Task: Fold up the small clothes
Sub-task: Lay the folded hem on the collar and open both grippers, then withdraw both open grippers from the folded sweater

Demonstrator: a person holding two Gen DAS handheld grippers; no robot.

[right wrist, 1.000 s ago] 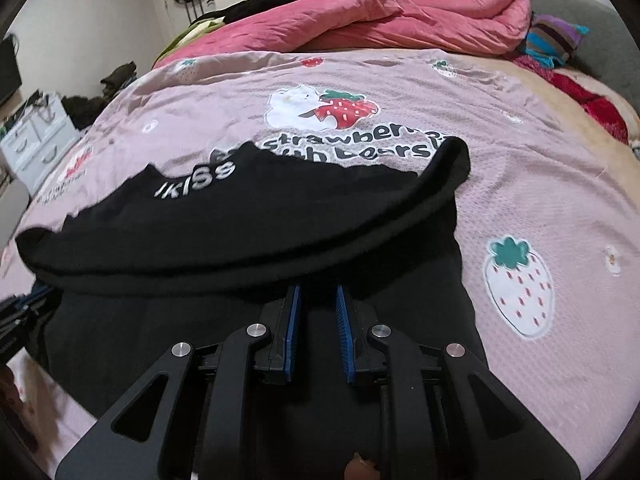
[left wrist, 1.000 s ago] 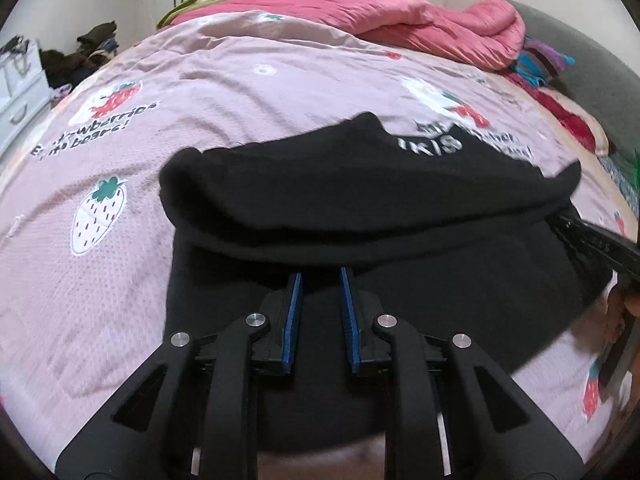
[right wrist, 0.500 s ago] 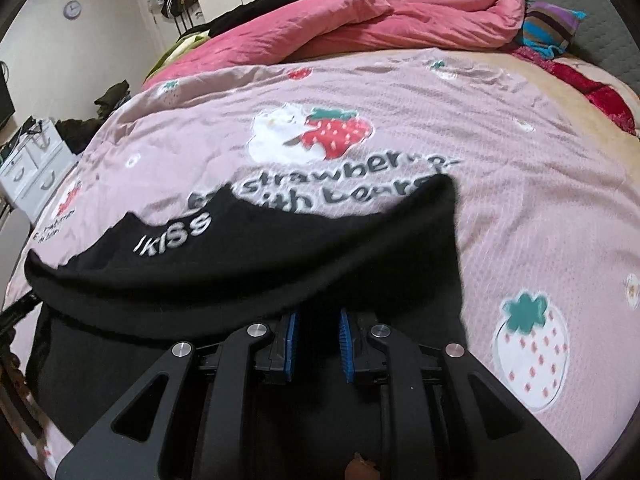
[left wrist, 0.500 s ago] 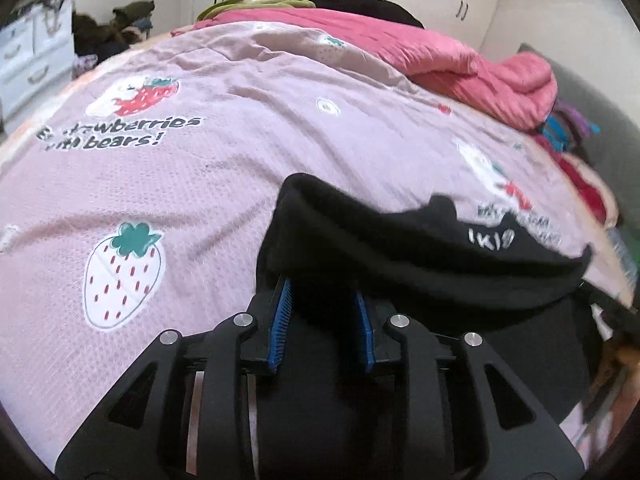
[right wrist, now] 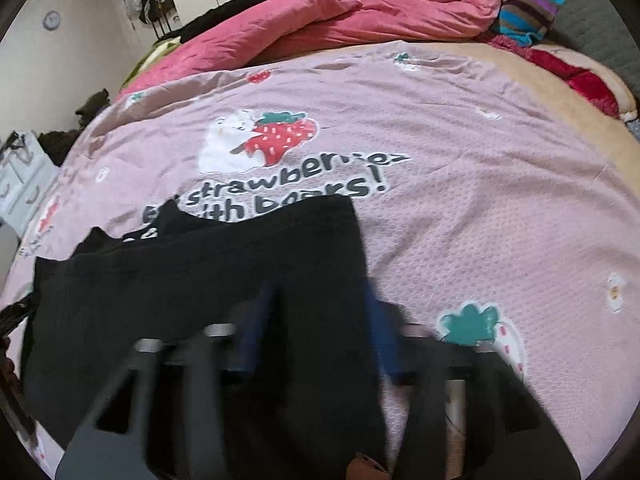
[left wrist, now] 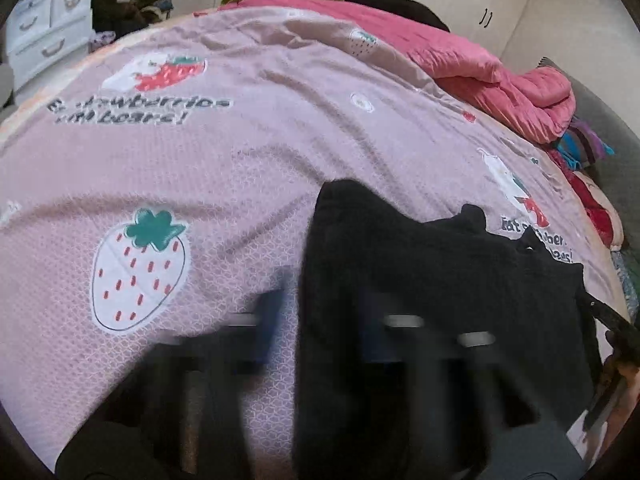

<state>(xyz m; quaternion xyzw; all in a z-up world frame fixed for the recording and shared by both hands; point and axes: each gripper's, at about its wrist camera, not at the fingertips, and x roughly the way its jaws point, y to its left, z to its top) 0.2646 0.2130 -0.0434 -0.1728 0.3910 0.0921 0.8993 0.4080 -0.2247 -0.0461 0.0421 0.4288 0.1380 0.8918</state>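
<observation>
A black garment [left wrist: 440,280] with white lettering lies folded over on the pink strawberry bedspread [left wrist: 240,160]. My left gripper [left wrist: 322,312] is over its left edge. The jaws are motion-blurred, stand wide apart and are closing, with the edge between them and the pads off the cloth. My right gripper [right wrist: 316,304] is over the right edge of the garment [right wrist: 200,280]. Its blurred jaws are opening, with cloth between them but not pinched. The bedspread [right wrist: 480,220] shows on the right.
A crumpled pink duvet [left wrist: 500,76] [right wrist: 380,12] lies along the far side of the bed. White drawers [left wrist: 44,36] stand far left. A striped cloth [right wrist: 528,12] and red fabric [right wrist: 592,84] lie at the far right. Wardrobe doors line the back wall.
Both grippers' jaws stand wider than before and no longer pinch the garment. The folded-over top layer has dropped flat. Both views have shifted outward toward the garment's side edges.
</observation>
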